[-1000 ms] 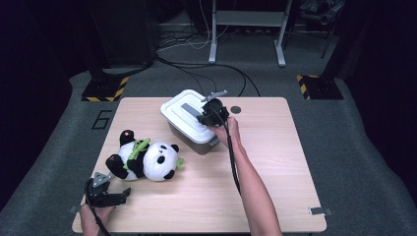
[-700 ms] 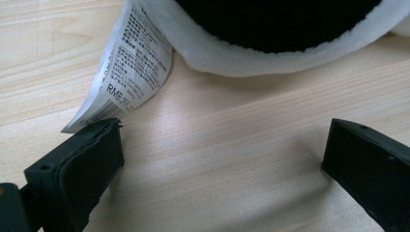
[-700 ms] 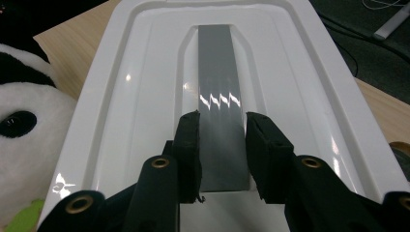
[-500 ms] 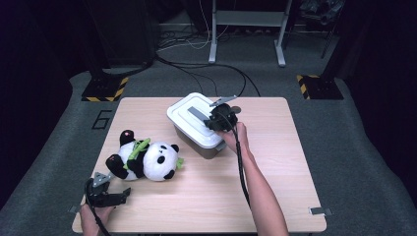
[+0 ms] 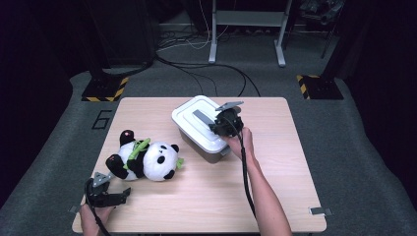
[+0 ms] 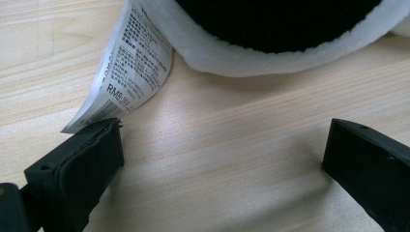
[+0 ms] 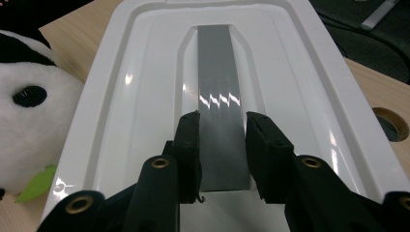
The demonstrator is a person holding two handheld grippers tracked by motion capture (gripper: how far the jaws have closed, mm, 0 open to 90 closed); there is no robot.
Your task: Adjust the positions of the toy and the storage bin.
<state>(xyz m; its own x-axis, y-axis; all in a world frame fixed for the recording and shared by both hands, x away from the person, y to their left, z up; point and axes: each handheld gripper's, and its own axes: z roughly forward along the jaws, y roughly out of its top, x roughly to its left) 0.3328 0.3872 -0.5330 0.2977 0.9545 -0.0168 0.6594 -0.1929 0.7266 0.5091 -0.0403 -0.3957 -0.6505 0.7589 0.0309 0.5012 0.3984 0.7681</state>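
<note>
1. While my right gripper (image 7: 221,128) has its jaws clamped on either side of the grey handle (image 7: 220,87) of the white lid (image 5: 199,123), I check that both pads sit square on the handle's long edges. In the right gripper view they do, at the near end of the handle and not its middle.
2. I judge the step in hand to be lifting the lid off the grey box (image 5: 212,152). Gripping at one end may tip the lid, so I plan a straight, slow lift with the wrist level, and I watch the far rim for tilt.
3. I hold the grip firm: the handle is glossy and could slide between the pads.
4. I note where the box stands: on the far middle of the table (image 5: 275,196), lid seated on it, with the toy panda (image 5: 147,160) lying just beside it on the left, seemingly not touching.
5. I pick a bare patch of table to the right of the box as the place to set the lid down, away from the toy.
6. My left gripper (image 6: 220,154) rests at the near left corner, jaws wide apart and holding nothing, with the panda's paper tag (image 6: 130,63) touching one jaw. I leave it parked.
</note>
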